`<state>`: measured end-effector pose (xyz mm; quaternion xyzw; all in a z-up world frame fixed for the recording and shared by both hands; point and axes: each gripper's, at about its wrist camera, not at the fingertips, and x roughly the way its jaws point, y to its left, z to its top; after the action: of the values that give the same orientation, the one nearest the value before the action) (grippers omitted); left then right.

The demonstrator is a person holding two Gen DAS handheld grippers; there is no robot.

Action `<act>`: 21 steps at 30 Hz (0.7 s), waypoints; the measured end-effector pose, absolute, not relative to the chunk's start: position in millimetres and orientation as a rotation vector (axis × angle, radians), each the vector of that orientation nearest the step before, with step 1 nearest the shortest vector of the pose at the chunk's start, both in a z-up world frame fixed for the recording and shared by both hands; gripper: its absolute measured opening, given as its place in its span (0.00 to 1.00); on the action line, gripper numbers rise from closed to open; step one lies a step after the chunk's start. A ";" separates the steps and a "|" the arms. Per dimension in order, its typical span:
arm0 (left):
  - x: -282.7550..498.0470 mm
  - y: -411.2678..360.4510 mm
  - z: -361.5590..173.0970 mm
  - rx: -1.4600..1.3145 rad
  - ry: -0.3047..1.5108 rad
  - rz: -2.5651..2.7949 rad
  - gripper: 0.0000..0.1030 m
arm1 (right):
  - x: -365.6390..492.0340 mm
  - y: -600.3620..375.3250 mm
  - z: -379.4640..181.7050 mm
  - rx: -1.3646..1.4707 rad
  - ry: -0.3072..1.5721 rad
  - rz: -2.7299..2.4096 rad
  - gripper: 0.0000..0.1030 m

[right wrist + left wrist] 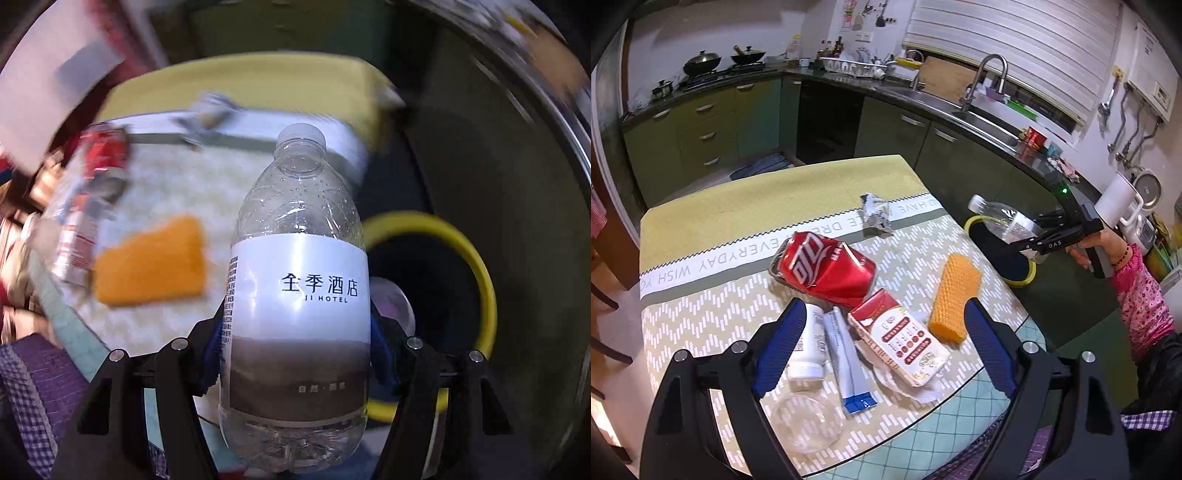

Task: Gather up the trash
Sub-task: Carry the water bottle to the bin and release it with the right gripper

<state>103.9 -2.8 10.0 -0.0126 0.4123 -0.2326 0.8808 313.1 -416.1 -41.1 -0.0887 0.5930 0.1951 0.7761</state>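
While my right gripper [295,354] pinches the empty water bottle [299,295] across its label, long axis pointing away from me, the yellow-rimmed bin [476,251] lies just beyond to the right. My left gripper [882,354] hangs spread, holding nothing, over the carton [901,336] on the table [701,317].

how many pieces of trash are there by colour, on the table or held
red: 1, crushed can
orange: 1, sponge
clear: 2, water bottle held in the right gripper; plastic cup
silver: 1, crumpled wrapper
white: 4, small bottle; tube; carton; tissue
total: 9
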 end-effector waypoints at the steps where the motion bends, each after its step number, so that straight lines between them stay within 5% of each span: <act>1: 103.3 -4.4 9.9 -0.024 0.859 -0.490 0.80 | 312.7 -434.9 -45.2 -0.169 1.308 0.390 0.63; 18: 100.8 7.8 6.5 -0.032 0.873 -0.455 0.82 | 355.1 -529.3 -159.4 0.060 1.513 0.053 0.64; 21: 101.3 10.0 5.8 -0.035 0.877 -0.446 0.82 | 353.9 -530.9 -156.5 0.073 1.485 0.033 0.74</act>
<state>101.3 10.0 5.8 -0.0169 0.4211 -0.2142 0.8812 353.9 -530.9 -156.5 0.0331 0.6759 0.0148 0.7361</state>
